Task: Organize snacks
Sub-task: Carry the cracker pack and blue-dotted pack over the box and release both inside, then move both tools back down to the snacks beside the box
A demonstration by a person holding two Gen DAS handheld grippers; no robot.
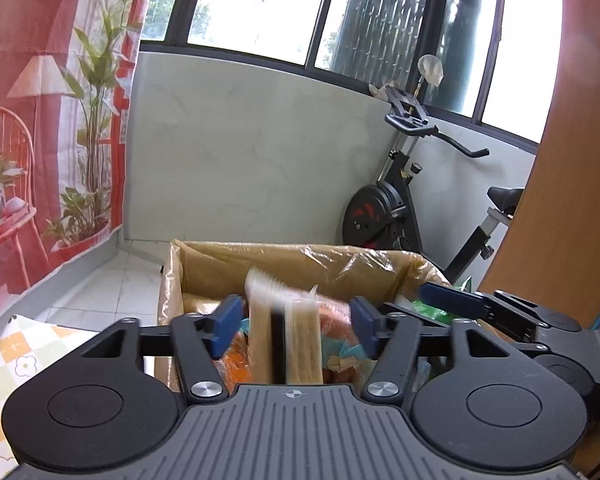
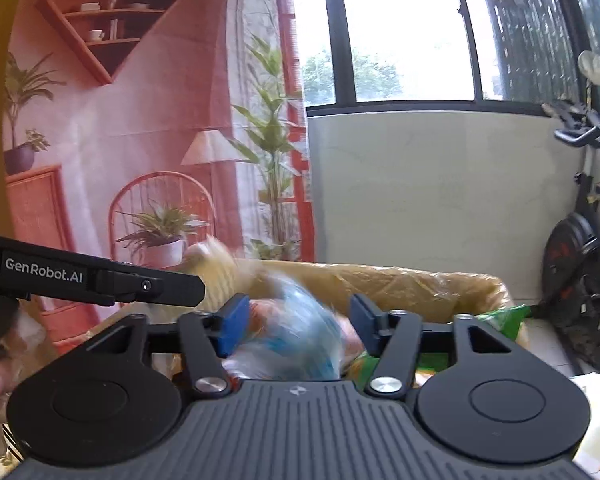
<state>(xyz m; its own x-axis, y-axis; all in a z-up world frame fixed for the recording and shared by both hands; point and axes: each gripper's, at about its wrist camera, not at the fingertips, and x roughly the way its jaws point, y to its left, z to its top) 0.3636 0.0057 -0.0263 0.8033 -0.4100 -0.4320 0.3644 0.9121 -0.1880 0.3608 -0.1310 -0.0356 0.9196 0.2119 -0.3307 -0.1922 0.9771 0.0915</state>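
Apparently light and crinkly, the wafer pack [image 1: 286,332] sits blurred between the parted pads of the left gripper [image 1: 294,330], above the lined cardboard box [image 1: 204,264]. A blue-white snack bag [image 2: 296,332], soft and slippery, lies likewise ungripped within the right gripper [image 2: 296,326]; both look best pinched mid-body.
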